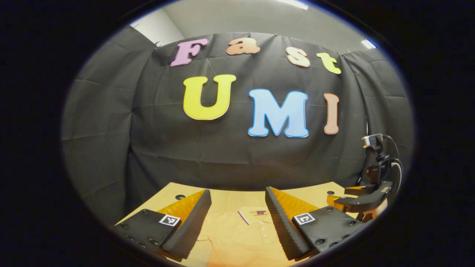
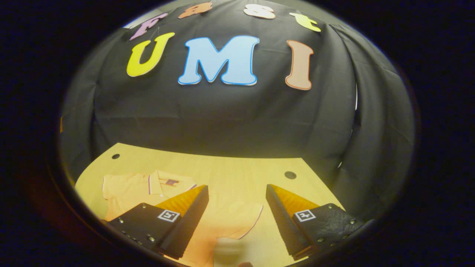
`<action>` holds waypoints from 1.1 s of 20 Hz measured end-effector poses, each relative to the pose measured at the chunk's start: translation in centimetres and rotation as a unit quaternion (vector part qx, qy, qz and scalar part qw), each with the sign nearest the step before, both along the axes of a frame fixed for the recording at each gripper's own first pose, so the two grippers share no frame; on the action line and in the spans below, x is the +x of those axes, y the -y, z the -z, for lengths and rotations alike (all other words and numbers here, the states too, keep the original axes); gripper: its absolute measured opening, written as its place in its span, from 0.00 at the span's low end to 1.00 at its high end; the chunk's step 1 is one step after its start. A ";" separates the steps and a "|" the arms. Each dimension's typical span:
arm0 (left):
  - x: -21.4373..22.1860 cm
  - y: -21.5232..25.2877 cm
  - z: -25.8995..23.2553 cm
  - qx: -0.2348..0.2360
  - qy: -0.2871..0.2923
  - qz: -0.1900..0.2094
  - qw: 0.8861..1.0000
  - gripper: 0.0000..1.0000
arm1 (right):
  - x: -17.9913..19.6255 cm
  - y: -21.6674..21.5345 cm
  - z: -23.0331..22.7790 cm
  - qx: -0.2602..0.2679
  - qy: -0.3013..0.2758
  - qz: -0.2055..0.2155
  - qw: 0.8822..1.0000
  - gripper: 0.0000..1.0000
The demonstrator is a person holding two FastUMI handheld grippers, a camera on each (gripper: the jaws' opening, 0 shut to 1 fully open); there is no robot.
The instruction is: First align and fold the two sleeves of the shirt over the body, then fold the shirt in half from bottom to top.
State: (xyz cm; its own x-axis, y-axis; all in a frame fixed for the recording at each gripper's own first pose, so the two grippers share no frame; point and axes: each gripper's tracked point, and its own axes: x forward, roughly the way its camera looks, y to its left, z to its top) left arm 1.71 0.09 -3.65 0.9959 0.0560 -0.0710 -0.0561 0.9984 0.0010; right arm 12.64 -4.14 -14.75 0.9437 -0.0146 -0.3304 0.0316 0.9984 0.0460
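The left gripper (image 1: 237,218) hangs spread wide above the shirt (image 1: 237,241), holding nothing. The right gripper (image 2: 237,217) is likewise spread and empty over one sleeve (image 2: 237,218). The shirt lies flat on the table (image 2: 230,167), collar (image 2: 165,183) toward the wall; its lower part is cut off.

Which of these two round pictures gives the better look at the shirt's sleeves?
The right gripper view. There the shirt lies flat on the table, one sleeve spread out between the open fingers and the other near the collar. The left gripper view catches just the collar and button placket between its fingers.
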 end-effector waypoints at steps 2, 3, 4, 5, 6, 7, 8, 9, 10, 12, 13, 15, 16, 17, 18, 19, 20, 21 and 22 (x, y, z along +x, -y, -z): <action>0.2 0.2 0.5 -0.002 -0.005 0.000 1.000 0.94 | 1.1 0.3 1.7 0.008 -0.023 0.006 1.000 0.96; 0.3 0.4 0.7 -0.003 -0.007 0.001 1.000 0.94 | 1.6 0.4 2.4 0.012 -0.032 0.010 0.999 0.96; 0.3 0.4 1.1 -0.002 -0.010 0.000 1.000 0.94 | 2.0 0.7 3.1 0.016 -0.040 0.013 0.999 0.96; 0.3 0.4 1.2 -0.002 -0.012 -0.001 1.000 0.94 | 2.5 1.0 4.1 0.020 -0.049 0.017 0.998 0.96; 0.2 0.3 1.4 -0.001 -0.013 -0.002 1.000 0.94 | 3.0 1.3 4.9 0.025 -0.058 0.019 0.998 0.98; 0.2 0.3 1.4 0.000 -0.013 -0.003 1.000 0.94 | 3.5 1.5 5.8 0.026 -0.067 0.022 0.997 0.96; 0.1 0.2 1.6 0.000 -0.015 -0.004 1.000 0.94 | 3.9 1.8 6.8 0.026 -0.079 0.025 0.996 0.97; 0.1 0.2 1.6 -0.001 -0.015 -0.005 1.000 0.94 | 4.5 2.2 7.7 0.024 -0.088 0.029 0.995 0.97; 0.1 0.2 1.7 -0.001 -0.017 -0.006 1.000 0.94 | 4.9 2.6 8.8 0.021 -0.099 0.032 0.994 0.97; 0.2 0.1 1.8 -0.001 -0.017 -0.007 1.000 0.94 | 5.6 3.1 10.7 0.018 -0.117 0.035 0.992 0.97; 0.2 0.1 1.8 0.000 -0.018 -0.008 1.000 0.94 | 6.0 3.3 11.6 0.017 -0.128 0.036 0.991 0.97; 0.2 0.1 1.8 0.004 -0.018 -0.009 1.000 0.94 | 6.3 3.7 13.3 0.021 -0.152 0.041 0.987 0.97; 0.2 0.2 1.8 0.003 -0.019 -0.010 1.000 0.94 | 6.3 3.8 14.0 0.025 -0.160 0.042 0.986 0.96; 0.2 0.2 1.9 0.002 -0.019 -0.010 1.000 0.94 | 6.4 3.8 14.4 0.026 -0.166 0.043 0.985 0.96; 0.1 0.3 1.8 0.000 -0.020 -0.009 1.000 0.94 | 6.7 3.8 15.0 0.028 -0.170 0.041 0.984 0.96; 0.2 0.2 1.8 -0.001 -0.020 -0.010 1.000 0.94 | 6.9 3.8 15.3 0.028 -0.175 0.041 0.983 0.96; 0.1 0.2 1.9 -0.002 -0.021 -0.010 1.000 0.94 | 7.0 3.8 15.7 0.026 -0.178 0.042 0.983 0.96; 0.1 0.2 1.8 -0.002 -0.021 -0.011 1.000 0.94 | 7.1 3.9 15.9 0.025 -0.180 0.042 0.983 0.97; 0.1 0.2 1.8 -0.002 -0.020 -0.012 1.000 0.94 | 7.2 3.9 16.2 0.026 -0.183 0.044 0.982 0.97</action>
State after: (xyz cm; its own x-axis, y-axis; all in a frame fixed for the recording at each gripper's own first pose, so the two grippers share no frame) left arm 1.82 -0.14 -5.45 0.9907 0.0797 -0.1106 -0.0801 0.9968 0.0007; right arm 19.87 -8.08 -30.91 0.7579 -0.0646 -0.6491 0.1404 0.9879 0.0657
